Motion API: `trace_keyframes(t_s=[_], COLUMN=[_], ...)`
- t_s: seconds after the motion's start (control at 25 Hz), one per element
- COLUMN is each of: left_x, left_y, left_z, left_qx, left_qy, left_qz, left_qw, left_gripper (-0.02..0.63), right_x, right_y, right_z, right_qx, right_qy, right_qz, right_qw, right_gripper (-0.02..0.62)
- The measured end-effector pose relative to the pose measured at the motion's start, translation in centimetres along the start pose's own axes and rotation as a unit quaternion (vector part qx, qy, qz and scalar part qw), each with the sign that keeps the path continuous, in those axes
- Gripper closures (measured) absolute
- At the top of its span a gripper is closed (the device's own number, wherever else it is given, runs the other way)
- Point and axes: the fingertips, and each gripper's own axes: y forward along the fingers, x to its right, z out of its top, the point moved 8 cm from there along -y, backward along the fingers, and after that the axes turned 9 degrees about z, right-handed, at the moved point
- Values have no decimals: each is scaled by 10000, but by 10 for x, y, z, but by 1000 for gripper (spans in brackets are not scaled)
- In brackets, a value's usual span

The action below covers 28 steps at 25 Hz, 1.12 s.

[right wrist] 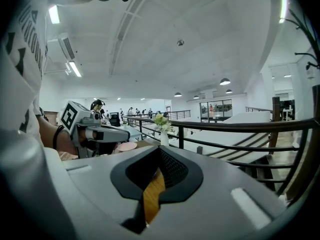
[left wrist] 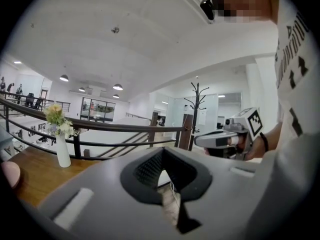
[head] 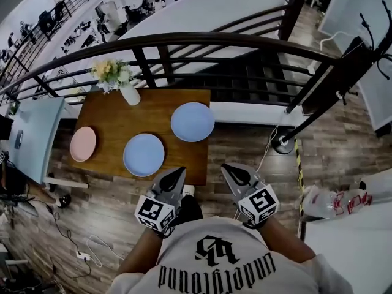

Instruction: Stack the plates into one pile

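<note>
Three plates lie apart on the wooden table (head: 110, 118): a pink plate (head: 82, 144) at the left, a blue plate (head: 144, 154) near the front edge, and a second blue plate (head: 192, 122) at the right. Both grippers hover short of the table's front edge, held close to the person's body. The left gripper (head: 180, 174) is shut and empty, pointing towards the near blue plate. Beside it, the right gripper (head: 226, 168) is likewise shut and empty. The pink plate (left wrist: 8, 174) shows at the left gripper view's edge, and the pink plate (right wrist: 125, 146) lies far off in the right gripper view.
A white vase (head: 129, 94) with flowers stands at the table's back edge, just before a dark curved railing (head: 202, 45). A pale cabinet (head: 33, 133) stands left of the table. Cables (head: 92, 247) lie on the wood floor, and a coat stand base (head: 283, 144) sits to the right.
</note>
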Motion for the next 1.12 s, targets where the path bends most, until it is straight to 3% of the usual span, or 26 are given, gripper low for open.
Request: trace_keyframes(t_s=[0.56, 0.88, 1.12], left_x=[-111, -160, -188], left_y=[98, 149, 180], left_z=[9, -7, -29], left_qx=[-399, -868, -1192], left_qy=[-71, -331, -363], left_qz=[-500, -657, -737], left_qw=[9979, 9935, 9895], left_gripper=[560, 560, 560], right_x=[87, 133, 171], right_y=[104, 147, 175], right_z=[7, -19, -53], right_qx=[-232, -663, -1037], right_qy=[398, 811, 1262], right_qz=[-715, -893, -1051], right_qw=[9964, 9905, 9809], right_gripper=[595, 595, 552])
